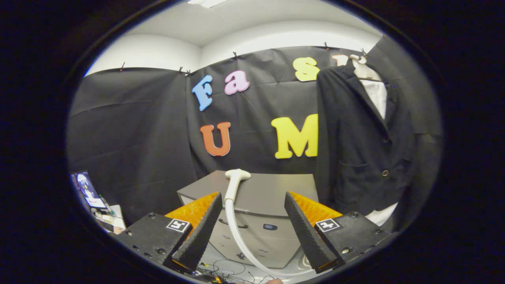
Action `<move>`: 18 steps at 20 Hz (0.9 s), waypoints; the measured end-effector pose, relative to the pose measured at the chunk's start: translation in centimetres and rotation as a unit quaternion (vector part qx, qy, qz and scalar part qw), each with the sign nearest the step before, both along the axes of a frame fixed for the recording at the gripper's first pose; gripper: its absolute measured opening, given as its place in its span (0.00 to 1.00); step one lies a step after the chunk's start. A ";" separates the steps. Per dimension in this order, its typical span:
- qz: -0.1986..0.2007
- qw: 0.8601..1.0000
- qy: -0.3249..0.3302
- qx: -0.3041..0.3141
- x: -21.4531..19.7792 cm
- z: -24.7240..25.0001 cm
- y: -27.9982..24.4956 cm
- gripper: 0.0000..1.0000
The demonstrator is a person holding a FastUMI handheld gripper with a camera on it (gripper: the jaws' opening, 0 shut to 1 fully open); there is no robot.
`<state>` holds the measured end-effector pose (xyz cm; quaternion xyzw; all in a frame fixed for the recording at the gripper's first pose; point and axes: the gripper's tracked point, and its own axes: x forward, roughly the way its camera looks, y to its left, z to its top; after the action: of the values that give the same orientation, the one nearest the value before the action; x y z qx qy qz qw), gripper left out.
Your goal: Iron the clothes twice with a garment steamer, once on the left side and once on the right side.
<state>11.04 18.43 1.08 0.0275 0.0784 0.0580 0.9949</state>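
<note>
- Gripper point(252, 221) fingers apart, holding nothing.
- Steamer head point(236, 176) rests on cabinet point(272, 193), 12 o'clock ahead.
- Step: pre-grasp. Next: close on handle.
- Jacket point(355, 150) at 2 o'clock, not yet steamed.

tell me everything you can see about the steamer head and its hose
The steamer head is pale, smooth and plastic-looking, a wide flat top on a slim handle. It lies on the grey cabinet, beyond the open gripper, whose fingers touch nothing. A white hose runs from the handle down the cabinet front between the fingers, then curves off low toward the right finger. Nothing grips it. The dark jacket hangs apart, to its right.
</note>
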 end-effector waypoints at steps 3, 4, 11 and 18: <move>0.042 0.999 0.020 0.004 4.6 0.3 2.7 1.00; 0.055 0.998 0.027 0.004 6.0 0.5 3.6 1.00; 0.116 0.989 0.091 -0.006 14.6 -0.2 8.0 1.00; 0.122 0.979 0.164 -0.015 21.1 -3.1 10.3 0.98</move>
<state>32.10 28.73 -2.06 0.0121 0.2440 0.1725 0.9542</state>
